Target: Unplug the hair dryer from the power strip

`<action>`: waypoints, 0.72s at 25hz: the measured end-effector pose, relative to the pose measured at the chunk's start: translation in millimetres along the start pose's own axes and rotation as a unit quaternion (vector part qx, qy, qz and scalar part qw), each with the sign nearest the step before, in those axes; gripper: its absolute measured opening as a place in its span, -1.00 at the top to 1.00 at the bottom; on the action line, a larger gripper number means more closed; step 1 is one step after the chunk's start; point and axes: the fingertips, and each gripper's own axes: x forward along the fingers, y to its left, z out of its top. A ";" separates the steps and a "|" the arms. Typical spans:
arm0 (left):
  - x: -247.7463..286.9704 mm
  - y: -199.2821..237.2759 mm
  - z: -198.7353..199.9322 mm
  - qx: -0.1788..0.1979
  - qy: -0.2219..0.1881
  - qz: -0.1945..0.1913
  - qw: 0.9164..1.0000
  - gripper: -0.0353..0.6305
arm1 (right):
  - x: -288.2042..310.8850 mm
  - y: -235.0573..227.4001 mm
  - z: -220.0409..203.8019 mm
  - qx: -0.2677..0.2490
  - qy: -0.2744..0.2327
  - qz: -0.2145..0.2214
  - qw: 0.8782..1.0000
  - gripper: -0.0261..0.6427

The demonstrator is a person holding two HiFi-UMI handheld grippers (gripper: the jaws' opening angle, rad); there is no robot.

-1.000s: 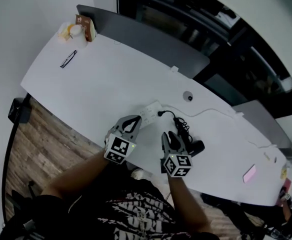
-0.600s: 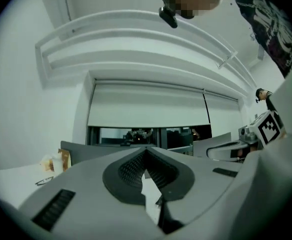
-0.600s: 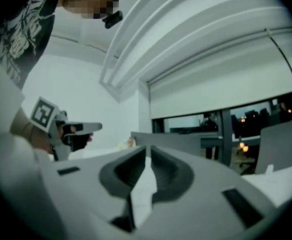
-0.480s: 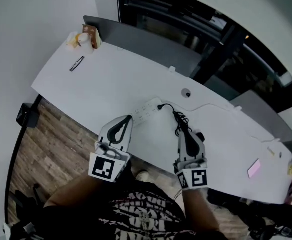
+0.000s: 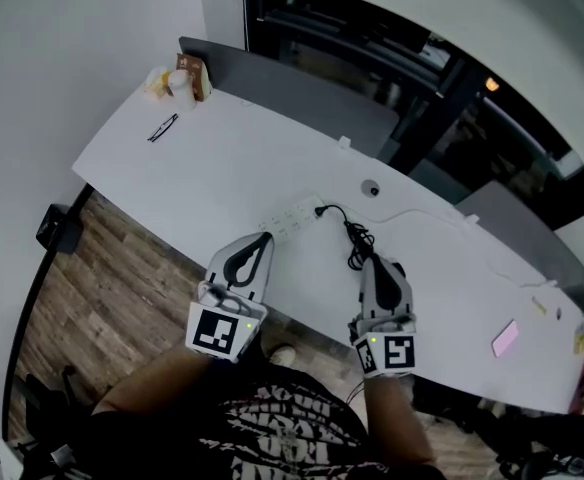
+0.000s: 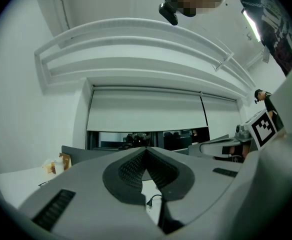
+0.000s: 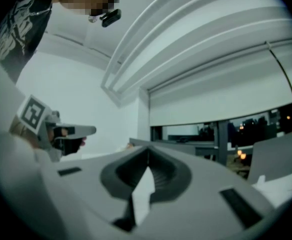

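Note:
A white power strip (image 5: 294, 215) lies on the white desk (image 5: 222, 168). A black plug (image 5: 320, 211) sits in its right end, and a tangled black cord (image 5: 357, 243) runs from it toward my right gripper (image 5: 377, 261). That gripper hangs over the desk's near edge and hides the hair dryer. Its jaws have just been closing and now meet with nothing between them (image 7: 147, 151). My left gripper (image 5: 261, 240) hovers just left of the strip, its tips touching (image 6: 146, 150) and empty. The plug (image 6: 149, 201) shows below the left jaws.
Glasses (image 5: 163, 128) and a snack box with cups (image 5: 184, 76) sit at the desk's far left end. A grey partition (image 5: 302, 88) backs the desk. A cable grommet (image 5: 371, 188) and a pink item (image 5: 504, 338) lie to the right. Wooden floor (image 5: 102, 268) lies at the left.
Both grippers have lifted off the desk toward the camera and levelled out. The right jaws, open a second ago, have closed.

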 end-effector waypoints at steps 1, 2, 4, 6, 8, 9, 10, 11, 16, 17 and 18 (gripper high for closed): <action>-0.9 -0.9 -0.3 0.001 0.001 0.000 1.000 0.81 | -1.8 0.3 -0.4 0.000 0.000 -0.001 1.000 0.82; -0.9 -1.7 -0.1 0.002 0.002 -0.001 1.000 0.81 | -3.0 0.0 -0.6 0.000 0.000 -0.002 1.000 0.82; 0.6 -2.2 2.9 0.008 -0.002 -0.005 1.000 0.81 | -3.7 -1.0 -0.5 0.001 0.001 -0.005 1.000 0.82; 1.2 -1.0 7.8 0.013 -0.005 -0.007 1.000 0.81 | -3.5 -0.1 2.1 0.002 -0.002 -0.006 1.000 0.82; 2.0 2.1 14.1 0.016 -0.009 -0.007 1.000 0.81 | -1.6 2.3 7.6 0.002 -0.008 -0.005 1.000 0.82; 2.8 3.8 17.3 0.018 -0.012 -0.007 1.000 0.81 | -0.1 3.8 10.4 0.001 -0.011 -0.004 1.000 0.82; 3.6 5.1 20.1 0.020 -0.014 -0.008 1.000 0.81 | 1.2 4.9 12.4 0.001 -0.013 -0.004 1.000 0.82; 4.4 5.7 22.5 0.021 -0.016 -0.009 1.000 0.81 | 1.9 5.5 13.8 0.001 -0.014 -0.004 1.000 0.82; 5.5 1.7 32.6 0.026 -0.022 -0.014 0.999 0.81 | 0.4 1.7 17.3 0.006 -0.018 -0.006 1.000 0.82; 5.6 0.7 34.0 0.027 -0.022 -0.015 0.999 0.81 | 0.1 0.6 17.8 0.006 -0.019 -0.007 1.000 0.82; 5.7 -0.1 35.0 0.028 -0.022 -0.016 0.999 0.81 | -0.1 -0.4 18.1 0.006 -0.020 -0.008 1.000 0.82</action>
